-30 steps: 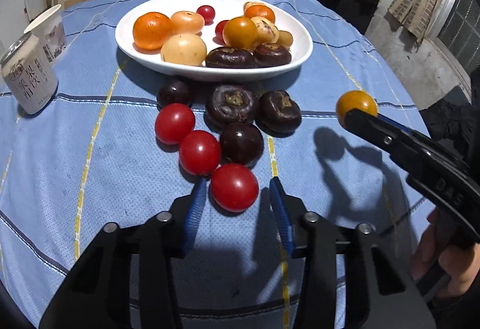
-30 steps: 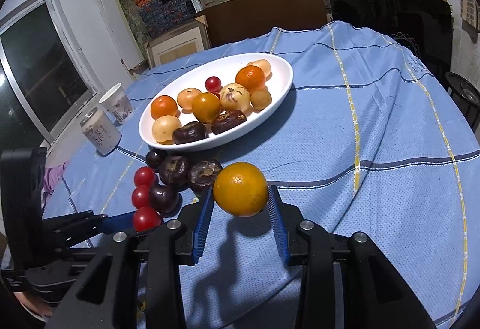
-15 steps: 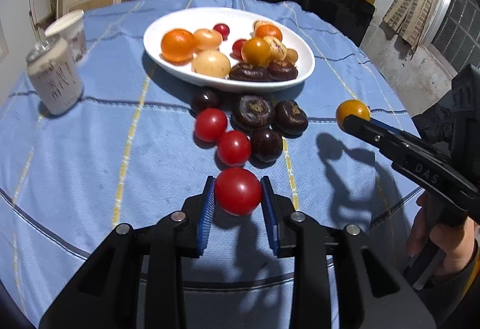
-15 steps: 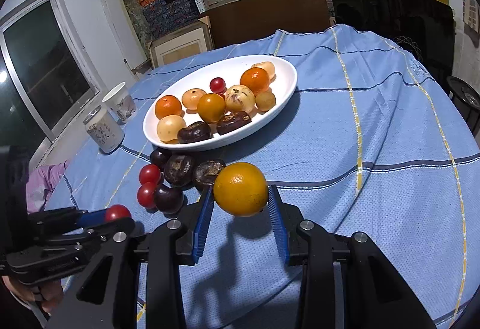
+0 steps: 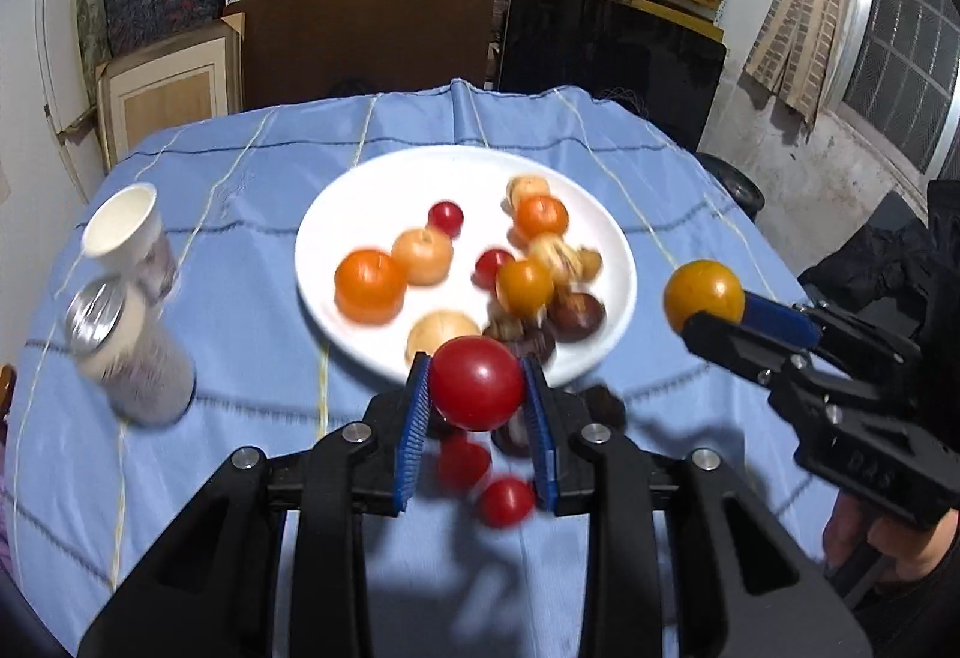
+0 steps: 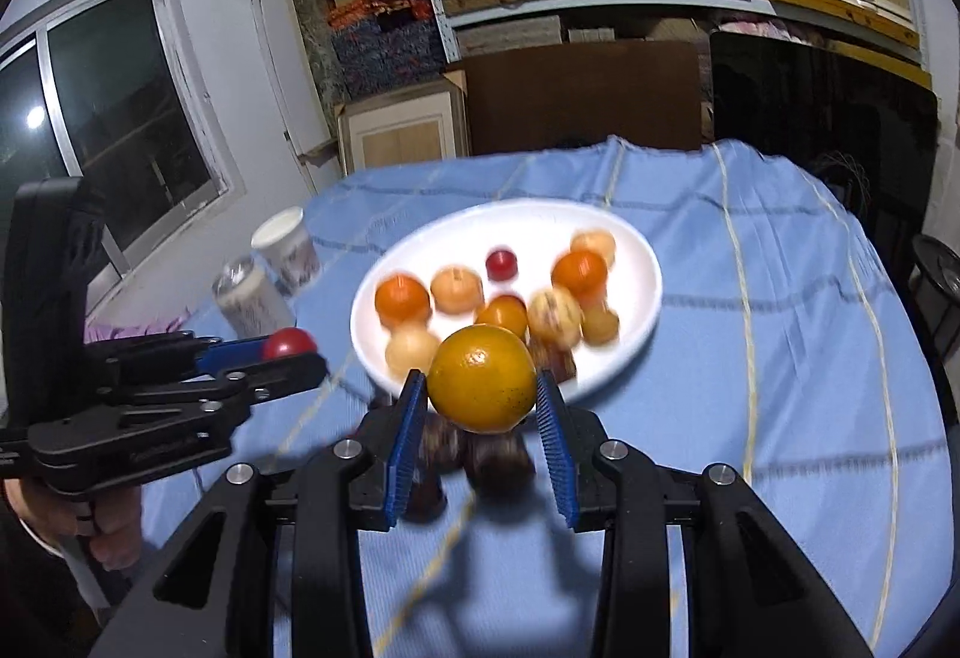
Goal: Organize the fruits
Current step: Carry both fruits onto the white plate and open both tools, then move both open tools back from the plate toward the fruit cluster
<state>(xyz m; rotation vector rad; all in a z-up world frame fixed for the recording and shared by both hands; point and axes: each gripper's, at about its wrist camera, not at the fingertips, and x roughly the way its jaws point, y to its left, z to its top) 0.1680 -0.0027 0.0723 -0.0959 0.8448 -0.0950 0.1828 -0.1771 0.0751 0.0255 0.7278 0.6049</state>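
My left gripper [image 5: 477, 388] is shut on a red tomato [image 5: 477, 383], held in the air above the near rim of the white plate [image 5: 360, 190]. My right gripper [image 6: 482, 388] is shut on an orange [image 6: 482, 379], also lifted, in front of the plate [image 6: 636, 262]. The plate holds several orange, yellow, red and dark fruits. Two red tomatoes [image 5: 505, 502] and some dark fruits [image 6: 498, 463] lie on the blue cloth below the grippers, partly hidden. In the left wrist view the right gripper [image 5: 714, 307] shows at the right with its orange [image 5: 703, 295].
A drink can [image 5: 129, 352] and a paper cup [image 5: 129, 232] stand on the blue tablecloth [image 5: 240, 166] left of the plate. Shelves of boxes, a brown board and a dark panel stand behind the table. A hand [image 5: 888, 538] holds the right gripper's handle.
The left gripper shut on the red tomato and lifted it off the cloth. Both grippers rose with their fruits and now sit nearer the plate.
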